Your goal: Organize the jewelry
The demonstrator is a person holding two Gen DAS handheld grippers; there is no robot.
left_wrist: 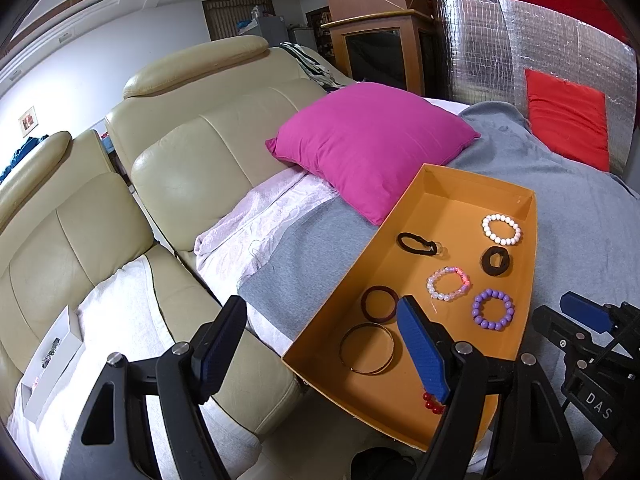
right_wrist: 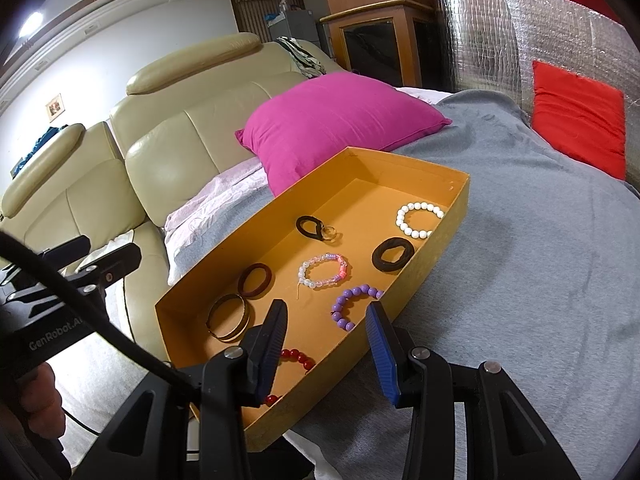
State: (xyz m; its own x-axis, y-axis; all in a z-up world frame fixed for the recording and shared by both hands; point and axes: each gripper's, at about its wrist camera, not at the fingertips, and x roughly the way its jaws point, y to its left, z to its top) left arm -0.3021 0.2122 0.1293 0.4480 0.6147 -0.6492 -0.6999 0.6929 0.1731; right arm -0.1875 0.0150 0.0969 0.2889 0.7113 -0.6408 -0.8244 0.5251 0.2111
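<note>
Left wrist view showed an orange box [left_wrist: 420, 412] lying on a grey blanket [left_wrist: 580, 240] over the bed, its long axis running away from the camera toward the pink pillow [left_wrist: 368, 140]. Inside it lay the jewelry, each piece flat and apart from its neighbours: a white bead bracelet [left_wrist: 501, 229] at the far end, a black scrunchie [left_wrist: 496, 261], a black hair tie [left_wrist: 416, 242], a pink-and-clear bead bracelet [left_wrist: 448, 282], a purple bead bracelet [left_wrist: 493, 309], a dark red bangle [left_wrist: 380, 303], thin metal bangles [left_wrist: 367, 348] and, nearest, red beads [left_wrist: 434, 402] partly hidden.

The bead bracelets were probably light and limp on their cords, apt to roll under a pinch; taking one across a single bead or hooking the strand looked safest. The bangles seemed stiff, thin and slippery, best gripped across the rim. The scrunchie and tie looked soft and forgiving.

The left claw [left_wrist: 320, 348] stood spread wide with nothing between its pads, hovering over the box's near left corner. In the right wrist view the right claw [right_wrist: 328, 344] was partly spread, also empty, above the near right wall.
</note>
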